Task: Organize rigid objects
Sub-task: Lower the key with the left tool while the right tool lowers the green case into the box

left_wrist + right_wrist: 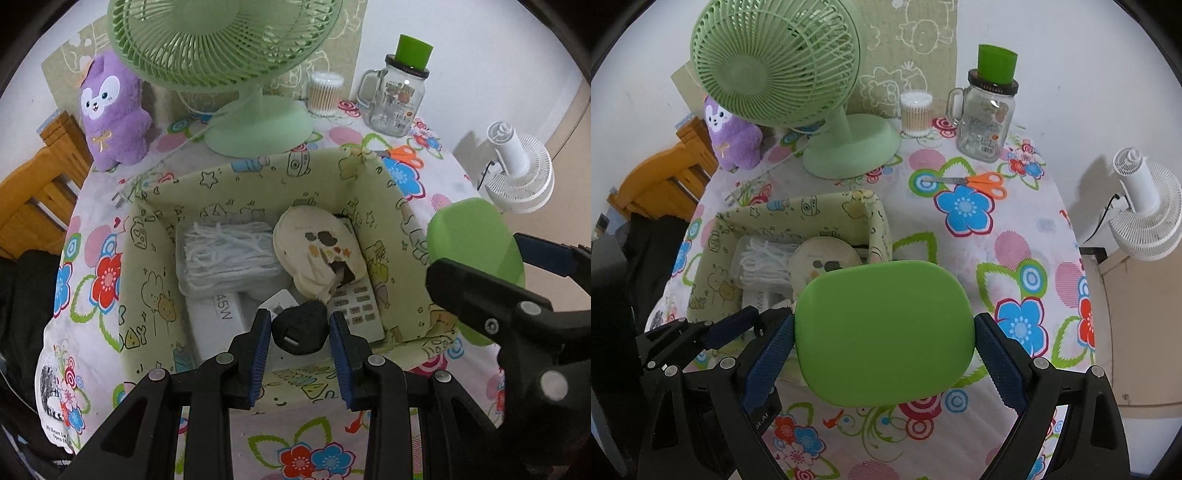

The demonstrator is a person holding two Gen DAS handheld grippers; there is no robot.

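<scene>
Claws [300, 334] clamp a lumpy black plug [300, 328] over the box [236, 177].

1. The fabric storage box [236, 192] is standing open at the top, but its floor is filling up: a clear case of white cords [229, 254], a round pouch [317, 251], a calculator [356, 306] and a white 45W box [218, 317] are leaving almost no bare bottom.
2. The green desk fan [798, 92] and purple plush toy [733, 133] are blocking the table's far edge.
3. The cotton swab jar [916, 112] and glass mug jar [986, 122] are crowding the far right corner.
4. The scissors [975, 182] are lying beside the box; the tablecloth [1015, 236] toward the right edge is lying bare.
</scene>
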